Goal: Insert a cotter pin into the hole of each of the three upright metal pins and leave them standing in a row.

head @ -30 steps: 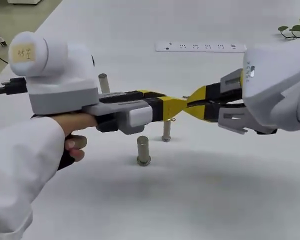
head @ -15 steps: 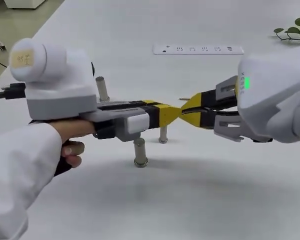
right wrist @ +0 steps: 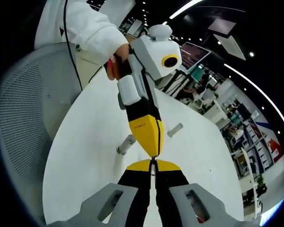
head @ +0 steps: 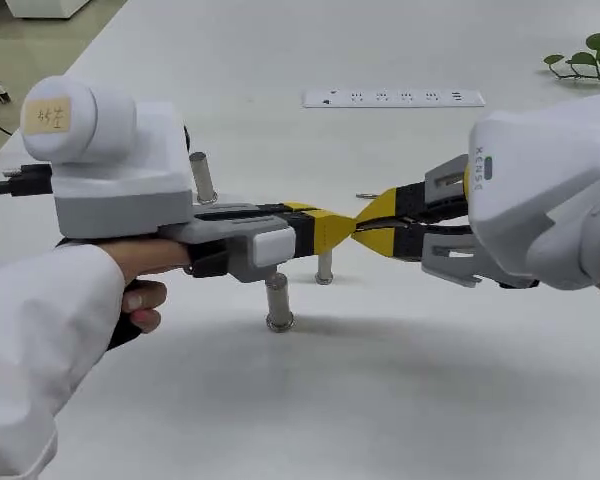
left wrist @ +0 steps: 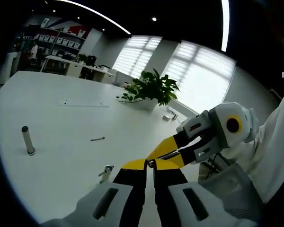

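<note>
**Left tool (head: 348, 228) and right tool (head: 361, 224) met tip to tip above the table (head: 410, 400)**

The left tool is held level over the white table by a hand (head: 145, 288) in a white sleeve. The right tool is pointed at it from the opposite side. The yellow tips of both are seen touching, or almost touching, each other. In each gripper view the tool's own jaws are seen narrow and closed together at the tips. Whether some small part is pinched between them cannot be told, because the spot is too small.

The middle metal pin (head: 324, 268) is placed just under the meeting tips. The front metal pin (head: 278, 300) is found nearer to the person, below the body of the left tool. The rear metal pin (head: 202, 177) is found farther away, just beside the white housing of the left tool. All three are standing upright on the table, apart from one another, and a straight row is not formed by them. Whether a cotter pin is set in any of their holes cannot be told.

One loose cotter pin (left wrist: 97, 139) is seen lying flat on the table beyond the tools, well apart from the rear metal pin. A white power strip (head: 393, 97) is laid at the far part of the table. A green plant (head: 585, 60) is seen at the far right.
</note>
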